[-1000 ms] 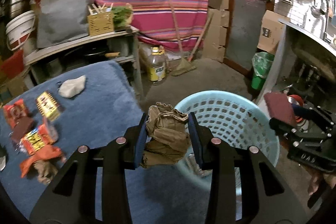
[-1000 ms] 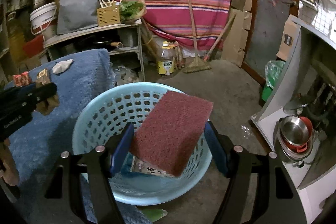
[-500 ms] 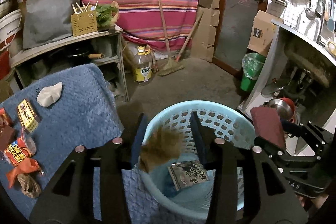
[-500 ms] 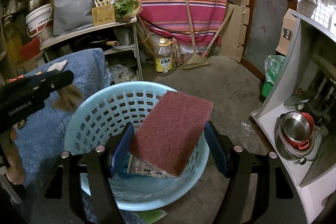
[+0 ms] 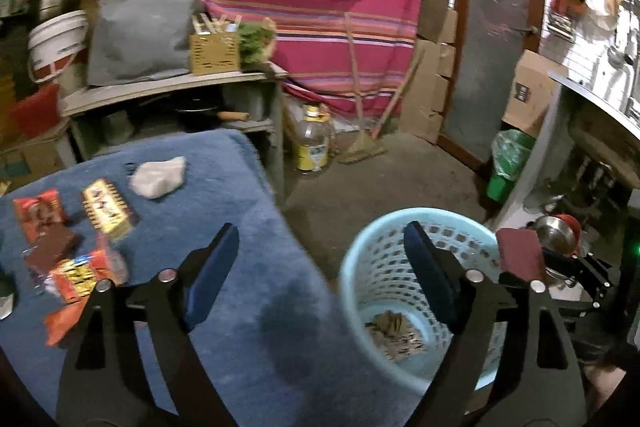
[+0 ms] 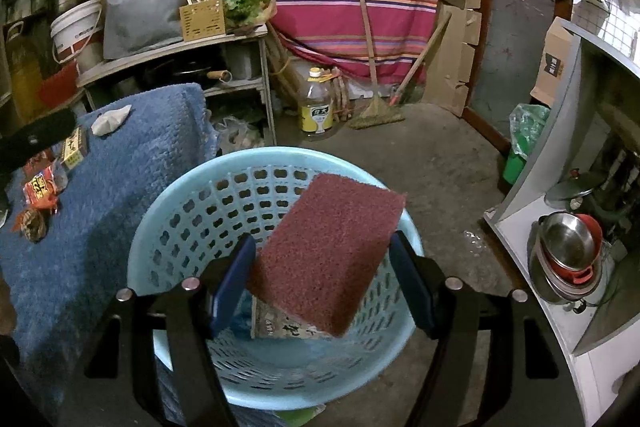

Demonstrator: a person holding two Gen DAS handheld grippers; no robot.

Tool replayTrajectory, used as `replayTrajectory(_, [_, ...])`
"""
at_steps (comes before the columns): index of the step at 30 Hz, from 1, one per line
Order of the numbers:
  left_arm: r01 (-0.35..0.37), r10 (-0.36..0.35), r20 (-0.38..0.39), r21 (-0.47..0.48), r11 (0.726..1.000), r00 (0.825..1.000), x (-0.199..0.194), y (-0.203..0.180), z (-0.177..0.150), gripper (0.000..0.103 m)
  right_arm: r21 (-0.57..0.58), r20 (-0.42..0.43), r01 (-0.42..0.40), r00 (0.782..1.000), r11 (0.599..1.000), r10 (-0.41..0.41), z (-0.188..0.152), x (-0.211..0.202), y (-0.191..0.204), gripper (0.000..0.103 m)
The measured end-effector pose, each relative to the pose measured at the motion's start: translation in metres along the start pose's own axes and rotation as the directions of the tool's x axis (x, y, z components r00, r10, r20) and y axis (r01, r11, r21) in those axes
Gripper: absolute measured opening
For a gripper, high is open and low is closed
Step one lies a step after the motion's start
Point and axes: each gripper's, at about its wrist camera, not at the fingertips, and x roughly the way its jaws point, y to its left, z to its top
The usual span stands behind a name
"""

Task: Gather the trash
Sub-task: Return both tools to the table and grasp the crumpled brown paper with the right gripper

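My left gripper [image 5: 320,267] is open and empty, above the edge between the blue-covered table [image 5: 224,211] and the light blue basket [image 5: 384,239]. A crumpled brown paper [image 5: 394,333] lies in the basket's bottom. My right gripper [image 6: 324,267] is shut on a dark red scouring pad [image 6: 328,259] and holds it over the basket [image 6: 188,203]; the pad also shows in the left wrist view [image 5: 520,259]. On the table lie a white crumpled tissue [image 5: 158,177], a yellow packet [image 5: 106,209], red wrappers [image 5: 38,215] and an orange wrapper [image 5: 76,279].
A printed packet [image 6: 284,325] lies in the basket under the pad. A shelf [image 5: 168,87] stands behind the table, an oil bottle [image 5: 312,143] and a broom [image 5: 360,131] on the floor. A green bin [image 5: 508,167] and a counter with pots [image 6: 568,247] are right.
My left gripper has opened and dropped the brown paper into the basket, then swung back left toward the table. The right gripper holds the pad still over the basket.
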Motion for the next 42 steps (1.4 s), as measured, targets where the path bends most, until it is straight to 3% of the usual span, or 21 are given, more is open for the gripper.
replayTrajectory(7, [-0.102,0.103,0.007,-0.041,0.994,0.995,-0.032,0.055,-0.013,0.091,0.008,0.007,0.007,1.0,1.0,-0.007,0.006,0.01,0.016,0.07])
replayTrajectory(10, [-0.155,0.156,0.006,-0.055,0.986,0.988,-0.044,0.083,-0.019,0.093,0.01,0.023,0.032,0.999,0.999,-0.032,0.01,0.012,0.021,0.089])
replayTrajectory(14, [-0.218,0.219,0.002,-0.079,0.973,0.976,-0.061,0.12,-0.028,0.095,0.012,0.026,0.066,0.997,0.998,-0.067,0.009,0.012,0.027,0.089])
replayTrajectory(20, [-0.297,0.298,-0.009,-0.124,0.947,0.954,-0.084,0.17,-0.047,0.096,0.025,0.022,0.048,0.999,0.999,-0.048,-0.002,0.007,0.046,0.089])
replayTrajectory(26, [-0.393,0.394,-0.017,-0.139,0.909,0.919,-0.102,0.208,-0.06,0.097,-0.009,0.043,-0.025,0.999,1.0,0.025,-0.009,-0.011,0.103,0.089])
replayTrajectory(30, [-0.414,0.415,-0.036,-0.188,0.891,0.909,-0.112,0.245,-0.067,0.097,-0.06,0.051,-0.099,0.994,0.993,0.102,-0.014,-0.022,0.154,0.089])
replayTrajectory(33, [-0.448,0.448,-0.052,-0.21,0.869,0.893,-0.117,0.268,-0.067,0.097,-0.112,0.052,-0.145,0.987,0.983,0.152,-0.015,-0.028,0.195,0.089])
replayTrajectory(37, [-0.437,0.436,-0.065,-0.26,0.861,0.898,-0.122,0.292,-0.06,0.097,-0.158,0.034,-0.206,0.976,0.966,0.214,-0.016,-0.031,0.242,0.089])
replayTrajectory(42, [-0.462,0.464,-0.061,-0.27,0.845,0.884,-0.121,0.312,-0.054,0.097,-0.224,0.004,-0.24,0.969,0.945,0.247,-0.018,-0.027,0.294,0.089])
